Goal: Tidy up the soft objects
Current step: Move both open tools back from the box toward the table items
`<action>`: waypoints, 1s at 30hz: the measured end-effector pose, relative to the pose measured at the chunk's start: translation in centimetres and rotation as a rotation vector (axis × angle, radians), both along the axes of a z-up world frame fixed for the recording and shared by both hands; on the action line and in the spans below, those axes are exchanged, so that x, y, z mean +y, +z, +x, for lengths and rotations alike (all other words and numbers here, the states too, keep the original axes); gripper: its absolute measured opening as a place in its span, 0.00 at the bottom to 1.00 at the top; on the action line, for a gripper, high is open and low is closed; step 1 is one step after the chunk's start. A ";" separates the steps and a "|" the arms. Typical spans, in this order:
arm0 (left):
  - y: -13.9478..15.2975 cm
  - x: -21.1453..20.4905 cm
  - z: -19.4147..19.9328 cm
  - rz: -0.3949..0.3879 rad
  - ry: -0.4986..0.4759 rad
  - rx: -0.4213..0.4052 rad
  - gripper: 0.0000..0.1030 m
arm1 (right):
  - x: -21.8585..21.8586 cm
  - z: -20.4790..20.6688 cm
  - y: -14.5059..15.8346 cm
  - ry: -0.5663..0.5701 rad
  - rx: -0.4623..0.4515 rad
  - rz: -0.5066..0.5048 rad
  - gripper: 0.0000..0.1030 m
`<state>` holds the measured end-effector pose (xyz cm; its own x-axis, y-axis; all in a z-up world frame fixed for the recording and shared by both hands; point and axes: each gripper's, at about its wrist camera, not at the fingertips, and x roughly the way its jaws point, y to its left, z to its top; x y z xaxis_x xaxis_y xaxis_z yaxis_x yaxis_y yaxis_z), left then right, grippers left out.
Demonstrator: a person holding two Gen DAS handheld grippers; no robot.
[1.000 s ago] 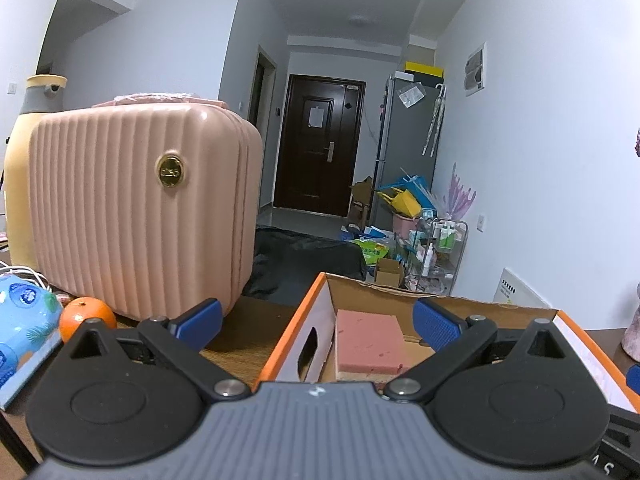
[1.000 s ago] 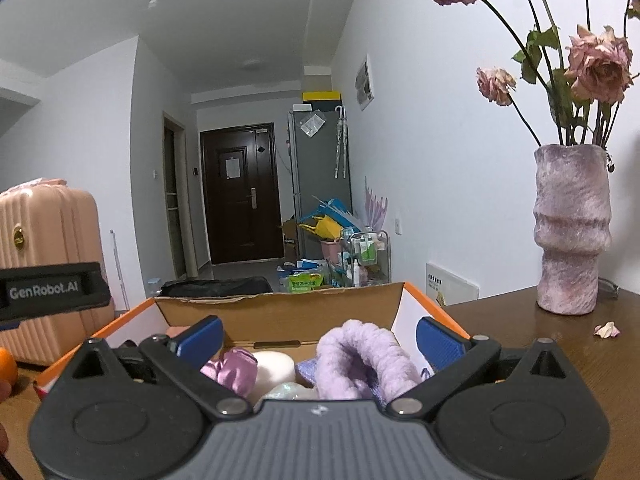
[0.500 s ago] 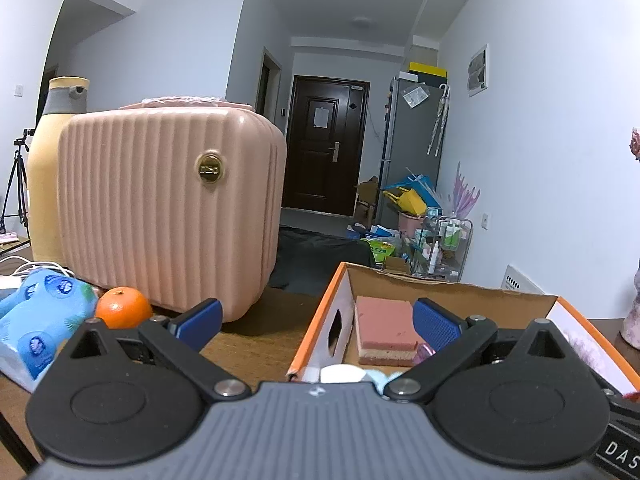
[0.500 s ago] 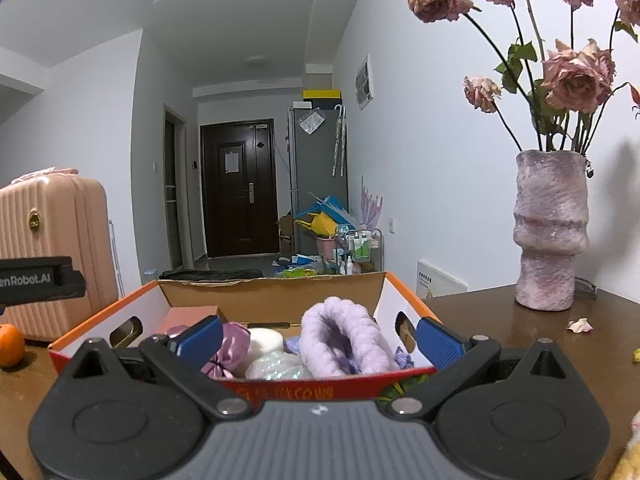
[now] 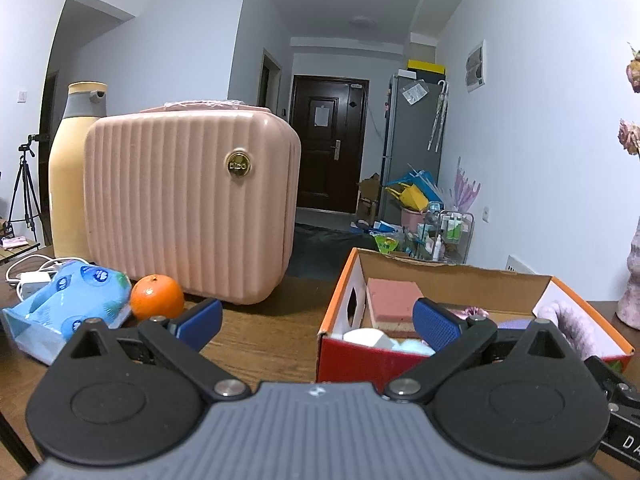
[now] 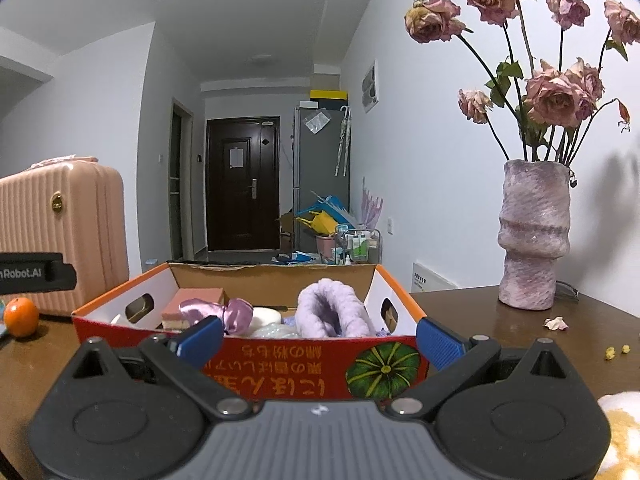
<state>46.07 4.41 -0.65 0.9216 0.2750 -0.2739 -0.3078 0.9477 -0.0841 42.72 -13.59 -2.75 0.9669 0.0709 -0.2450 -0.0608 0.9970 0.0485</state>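
The left gripper [image 5: 316, 320] has its blue-padded fingers spread wide with nothing between them; its left finger hangs over the wooden table [image 5: 260, 340] just in front of an orange [image 5: 157, 297], its right finger over the near left corner of the cardboard box [image 5: 360, 360]. The right gripper [image 6: 320, 334] is spread just as wide and empty, facing the box's [image 6: 304, 364] red front wall, which carries a printed green pumpkin. The box sits on the table with its long axis running left to right across the right wrist view. Inside it, a pink sponge [image 6: 192, 308] leans against the left end with its broad face turned up and outward, a purple satin scrunchie [image 6: 224, 312] lies beside it, something white and round [image 6: 264, 316] sits behind that, and a fluffy lilac slipper [image 6: 332, 312] stands near the right end, its length pointing toward the back wall. Left of the box stand a pink ribbed case [image 5: 192, 208] and a blue tissue pack [image 5: 68, 300]; to its right a purple vase [image 6: 534, 236] of dried roses [image 6: 556, 96]. A yellow-and-white plush item [image 6: 622, 432] shows at the lower right edge.
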 end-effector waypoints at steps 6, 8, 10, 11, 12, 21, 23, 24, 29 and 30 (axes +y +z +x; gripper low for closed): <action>-0.1 0.1 -1.8 0.009 -0.019 0.008 1.00 | -0.6 -1.5 0.0 -0.005 0.009 -0.005 1.00; -0.3 0.1 -2.2 0.013 -0.026 0.015 1.00 | -0.8 -2.0 0.0 -0.005 0.011 -0.007 1.00; -0.4 0.1 -2.6 0.016 -0.033 0.022 1.00 | -1.0 -2.6 0.0 -0.003 0.011 -0.009 1.00; -0.4 0.1 -2.8 0.017 -0.037 0.026 1.00 | -1.0 -2.8 0.1 -0.002 0.012 -0.010 1.00; -0.5 0.0 -3.0 0.018 -0.042 0.030 1.00 | -1.1 -3.0 0.1 -0.001 0.013 -0.011 1.00; -1.3 -0.7 -5.0 0.033 -0.114 0.084 1.00 | -1.9 -4.9 0.0 0.006 0.028 -0.024 1.00; -1.5 -0.9 -5.5 0.035 -0.134 0.096 1.00 | -2.1 -5.3 0.0 0.006 0.033 -0.027 1.00; -1.6 -1.0 -5.8 0.037 -0.144 0.103 1.00 | -2.2 -5.6 0.0 0.006 0.035 -0.029 1.00; -2.1 -1.8 -6.6 0.043 -0.203 0.138 1.00 | -2.9 -6.6 -0.1 0.008 0.048 -0.040 1.00; -2.2 -2.0 -6.7 0.043 -0.218 0.144 1.00 | -3.0 -6.9 -0.2 0.008 0.050 -0.041 1.00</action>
